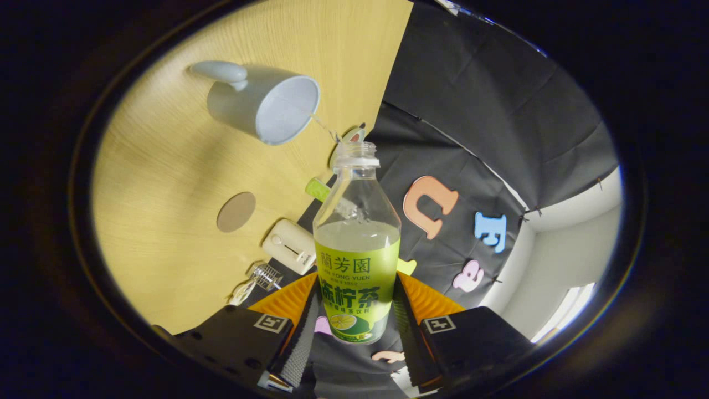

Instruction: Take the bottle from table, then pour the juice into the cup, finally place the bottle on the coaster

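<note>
My gripper is shut on a clear plastic bottle with a green label, both fingers pressing on its lower body. The bottle is uncapped and tipped over, its mouth pointing at a pale grey cup with a handle that stands on the wooden table. A thin stream of pale juice runs from the bottle's mouth to the cup's rim. Pale liquid fills about half of the bottle. A round brown coaster lies flat on the table, beside the cup and closer to my fingers.
A cream box-shaped device sits at the table's edge near the bottle. A small clear wire-topped object lies next to it. The booth's black cloth wall stands beyond the table edge, with a white wall further off.
</note>
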{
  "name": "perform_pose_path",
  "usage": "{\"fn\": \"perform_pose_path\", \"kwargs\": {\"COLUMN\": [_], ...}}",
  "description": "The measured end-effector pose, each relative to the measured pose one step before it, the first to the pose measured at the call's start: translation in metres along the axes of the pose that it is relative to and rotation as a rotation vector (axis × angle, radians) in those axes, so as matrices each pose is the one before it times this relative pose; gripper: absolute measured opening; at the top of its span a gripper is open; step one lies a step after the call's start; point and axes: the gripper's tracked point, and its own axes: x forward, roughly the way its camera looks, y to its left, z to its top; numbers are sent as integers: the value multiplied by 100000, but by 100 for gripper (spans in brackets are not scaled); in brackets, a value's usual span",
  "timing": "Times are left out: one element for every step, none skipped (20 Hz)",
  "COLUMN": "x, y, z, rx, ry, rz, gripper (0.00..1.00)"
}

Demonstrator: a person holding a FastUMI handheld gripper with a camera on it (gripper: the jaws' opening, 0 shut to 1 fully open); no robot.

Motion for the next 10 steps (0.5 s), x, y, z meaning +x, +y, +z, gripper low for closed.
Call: {"fn": "perform_pose_path", "kwargs": {"x": [-39,-175,-100,18,28,109,152,106,-19,-6], "y": [-354,-191,-160,-187,-229,-172,-73,-72,-260,-136], "z": [-26,-137,-47,-260,-258,-148,70,-48,51,-49], "rx": [-1071,-575,-579,-519,-370,-247,-351,-371,-276,-330], "ry": [163,-48,50,230,208,41,238,55,-80,125], "rz": [-1002,-510,-375,-140,330,252,251,-14,-273,-5], "gripper": [74,74,74,74,74,74,74,74,74,74]}}
